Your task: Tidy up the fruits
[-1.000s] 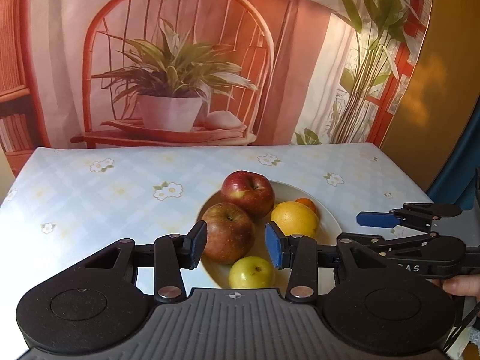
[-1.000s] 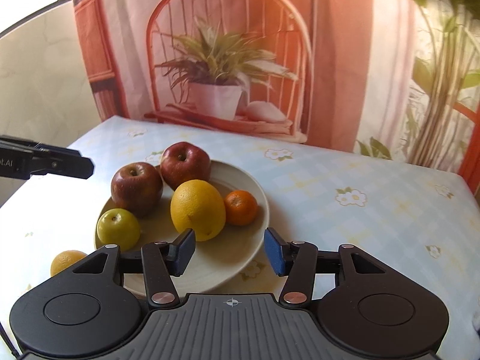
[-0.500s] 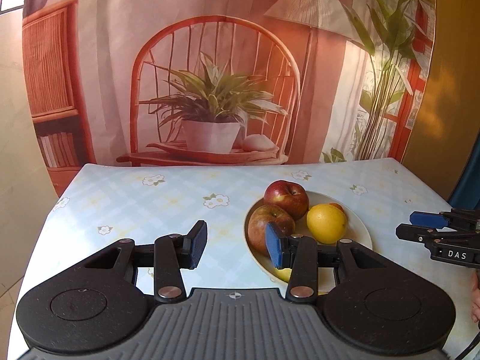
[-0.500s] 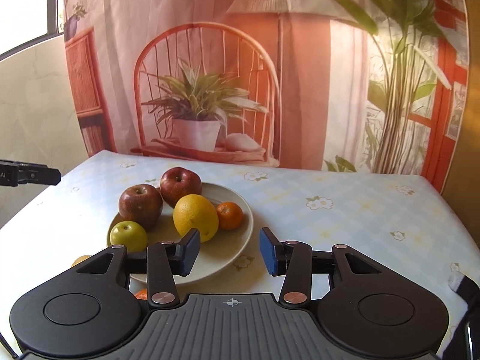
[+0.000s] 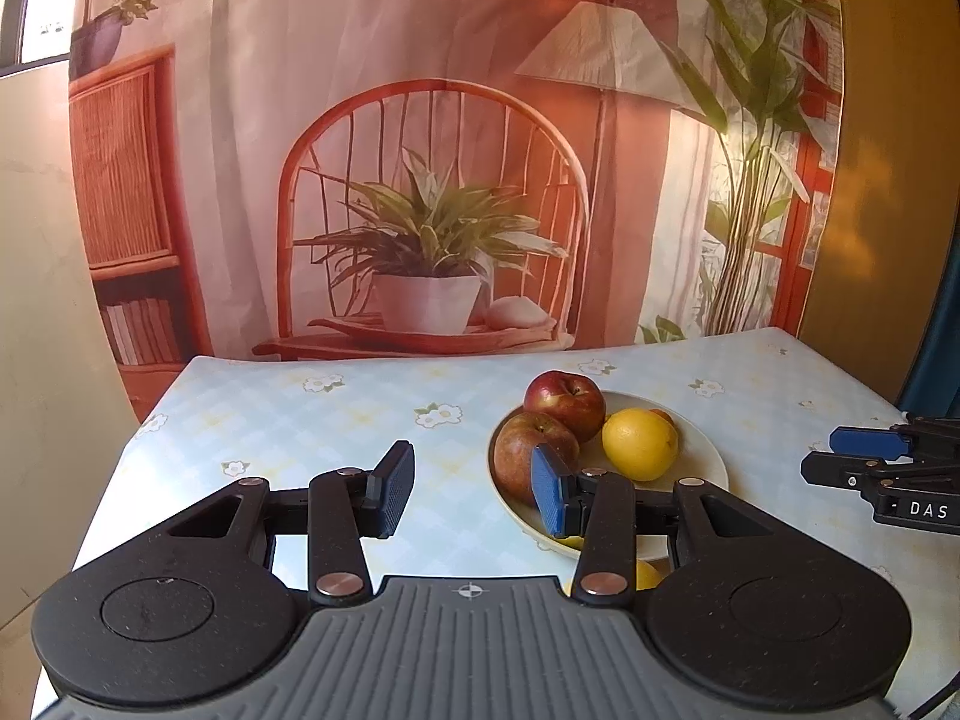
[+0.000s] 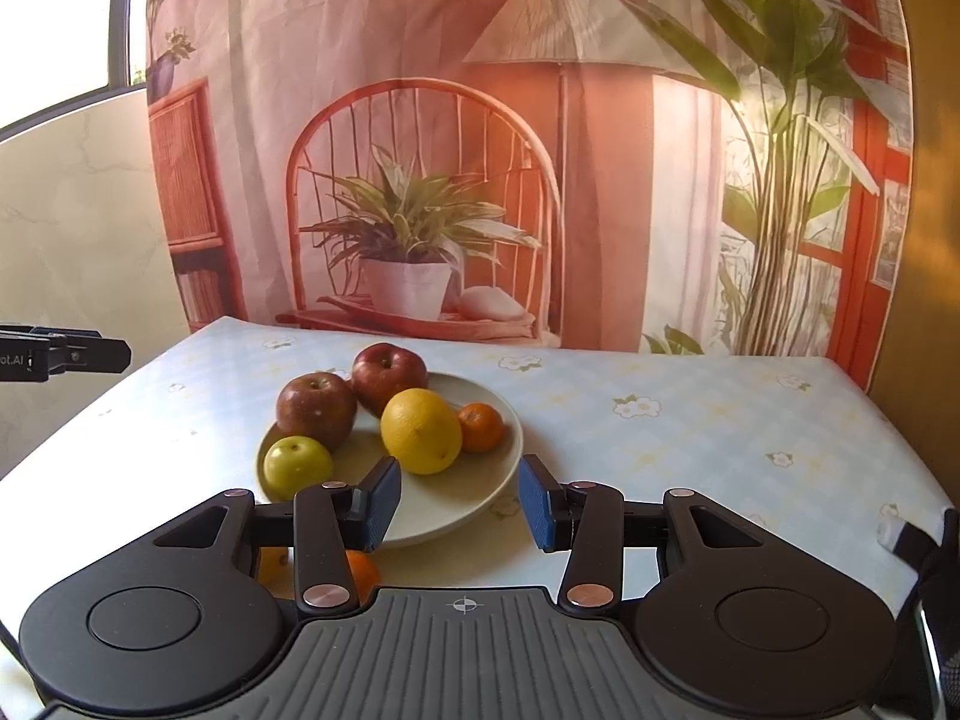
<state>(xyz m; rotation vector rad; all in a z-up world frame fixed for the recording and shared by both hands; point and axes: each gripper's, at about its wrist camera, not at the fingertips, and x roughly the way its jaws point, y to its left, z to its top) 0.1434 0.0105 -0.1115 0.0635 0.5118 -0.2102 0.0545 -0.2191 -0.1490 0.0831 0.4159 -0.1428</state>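
A pale plate [image 6: 480, 498] sits on the flowered tablecloth and holds two red apples [image 6: 316, 407] [image 6: 389, 375], a green apple [image 6: 297, 467], a yellow orange [image 6: 421, 431] and a small tangerine [image 6: 481, 426]. My right gripper [image 6: 459, 504] is open and empty just in front of the plate. Two more fruits lie off the plate near its left finger: an orange one [image 6: 363, 576] and a yellow one [image 6: 273, 564]. In the left wrist view the plate [image 5: 702, 468] lies to the right; my left gripper [image 5: 474, 491] is open and empty, left of it.
The table [image 5: 336, 420] ends at a printed backdrop [image 5: 432, 180] of a chair and potted plant. A pale wall [image 5: 42, 300] stands to the left. The right gripper's fingers [image 5: 864, 441] show at the right edge of the left wrist view.
Both grippers have pulled back and up from the plate, so the fruits look smaller and farther. The left gripper has shifted left of the plate. Both stayed open.
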